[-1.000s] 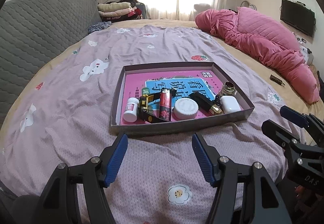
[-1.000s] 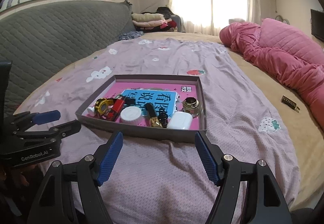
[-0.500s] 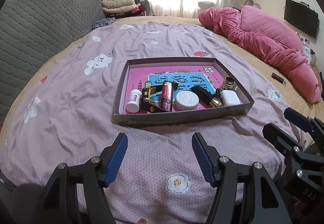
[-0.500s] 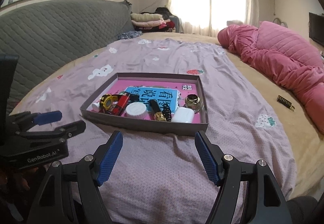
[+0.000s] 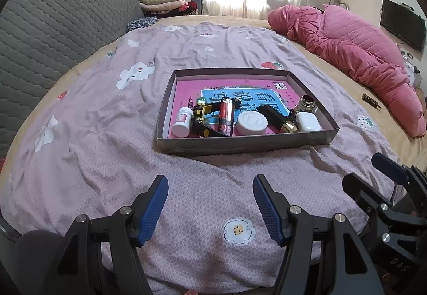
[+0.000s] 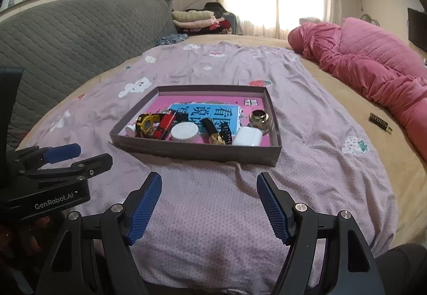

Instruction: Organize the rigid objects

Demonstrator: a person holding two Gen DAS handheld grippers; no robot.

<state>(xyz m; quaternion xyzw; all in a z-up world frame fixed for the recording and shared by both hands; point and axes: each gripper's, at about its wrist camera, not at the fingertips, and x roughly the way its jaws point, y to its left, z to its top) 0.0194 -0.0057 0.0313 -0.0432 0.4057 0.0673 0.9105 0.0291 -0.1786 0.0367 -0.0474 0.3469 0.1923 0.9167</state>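
A shallow grey box (image 5: pixel 240 144) (image 6: pixel 197 152) lies on the purple bedsheet. Along its near side sit a white pill bottle (image 5: pixel 182 121), a yellow tape measure (image 6: pixel 146 123), a red lighter (image 5: pixel 226 119), a white round jar (image 5: pixel 252 123) (image 6: pixel 184 132), a black and gold lipstick (image 5: pixel 277 119), a white earbud case (image 5: pixel 308 121) (image 6: pixel 246 136) and a small glass jar (image 6: pixel 258 119). My left gripper (image 5: pixel 210 204) is open and empty, short of the box. My right gripper (image 6: pixel 209 204) is open and empty, also short of the box.
A pink quilt (image 5: pixel 352 55) lies bunched along the right of the bed. A small black bar (image 6: pixel 380 123) lies on the tan sheet at right. A grey padded headboard (image 6: pixel 66 36) stands at left. Folded clothes (image 5: pixel 165 1) are stacked at the back.
Both grippers have drawn back from the box and risen a little, so the box looks farther away. Both stay open and empty. Nothing in the box has moved.
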